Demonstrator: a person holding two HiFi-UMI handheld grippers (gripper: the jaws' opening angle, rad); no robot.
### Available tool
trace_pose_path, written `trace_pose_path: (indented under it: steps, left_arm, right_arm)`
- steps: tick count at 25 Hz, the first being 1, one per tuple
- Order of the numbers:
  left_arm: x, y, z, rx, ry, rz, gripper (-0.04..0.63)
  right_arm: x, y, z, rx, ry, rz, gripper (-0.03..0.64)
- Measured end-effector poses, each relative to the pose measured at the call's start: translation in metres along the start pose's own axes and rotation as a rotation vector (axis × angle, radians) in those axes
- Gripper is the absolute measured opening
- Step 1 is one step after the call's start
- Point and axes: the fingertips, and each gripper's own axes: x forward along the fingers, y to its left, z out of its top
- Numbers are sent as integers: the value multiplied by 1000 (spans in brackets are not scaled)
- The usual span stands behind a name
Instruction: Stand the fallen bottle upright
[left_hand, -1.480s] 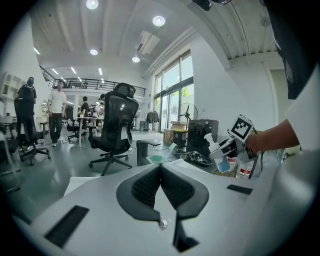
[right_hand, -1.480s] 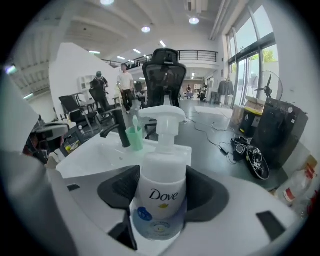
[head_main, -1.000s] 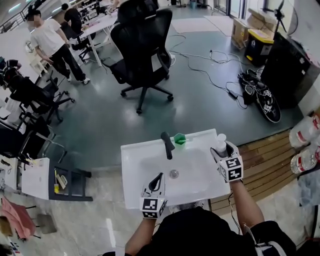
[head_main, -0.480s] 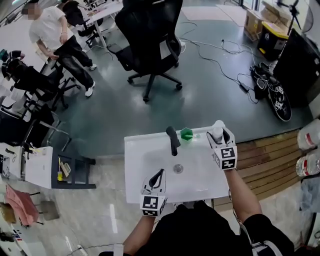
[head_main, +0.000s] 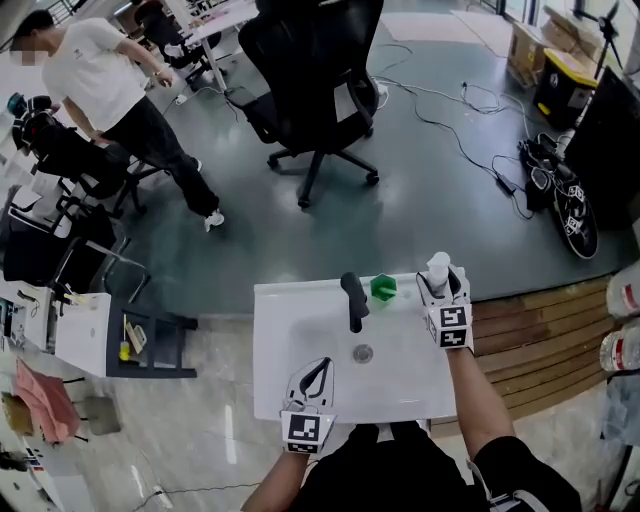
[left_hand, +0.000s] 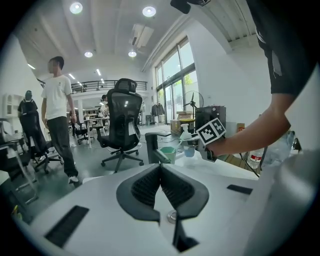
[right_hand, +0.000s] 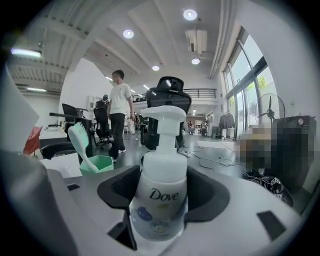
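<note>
A white pump bottle (right_hand: 161, 187) with a blue label stands upright between the jaws of my right gripper (right_hand: 162, 192), which is shut on its body. In the head view the bottle (head_main: 438, 270) is at the sink's back right corner, with the right gripper (head_main: 441, 290) around it. From the left gripper view the bottle (left_hand: 188, 141) shows far off, held by the other hand. My left gripper (left_hand: 160, 176) is shut with nothing in it, at the sink's front edge (head_main: 309, 383).
A white sink (head_main: 275, 345) has a black faucet (head_main: 353, 297) at the back and a drain (head_main: 363, 352) in the basin. A green cup (head_main: 383, 288) with a brush (right_hand: 80, 145) stands beside the faucet. A black office chair (head_main: 315, 95) and a walking person (head_main: 120, 100) are beyond.
My right gripper has carried the bottle toward the sink's back right corner and lower. The view has shifted, and the person at the left has walked closer.
</note>
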Motion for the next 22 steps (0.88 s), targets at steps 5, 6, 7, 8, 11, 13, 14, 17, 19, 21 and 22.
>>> trace_pose_path:
  steps: [5, 6, 7, 8, 11, 13, 14, 17, 19, 21, 22]
  left_arm:
    - [0, 2, -3, -3, 7, 13, 17]
    - [0, 2, -4, -4, 9, 14, 17]
    - [1, 1, -6, -3, 12, 14, 17]
    - [2, 0, -7, -3, 14, 14, 17]
    - [4, -4, -6, -3, 13, 12, 17]
    - [5, -7, -2, -2, 6, 7, 17]
    - [6, -8, -1, -1, 3, 5, 17]
    - [5, -11, 0, -4, 0, -1, 17]
    - [4, -13, 0, -10, 0, -3, 17]
    - [1, -15, 0, -15, -2, -2, 17]
    - [0, -16, 1, -18, -4, -1, 17]
  right_arm:
    - [3, -2, -6, -31, -8, -15, 296]
    - [2, -2, -8, -34, -10, -14, 296]
    - [2, -2, -11, -35, -11, -12, 296]
    - [0, -2, -13, -34, -11, -12, 296]
    - [-7, -6, -19, -15, -20, -31, 298]
    - [-11, -7, -19, -16, -31, -39, 298]
    - [-12, -6, -18, -22, -37, -37, 299]
    - [-16, -3, -16, -36, -39, -30, 302]
    - [-18, -4, -17, -41, -28, -31, 313]
    - [-21, -4, -17, -43, -19, -22, 340]
    - [-23, -4, -17, -40, -16, -13, 361]
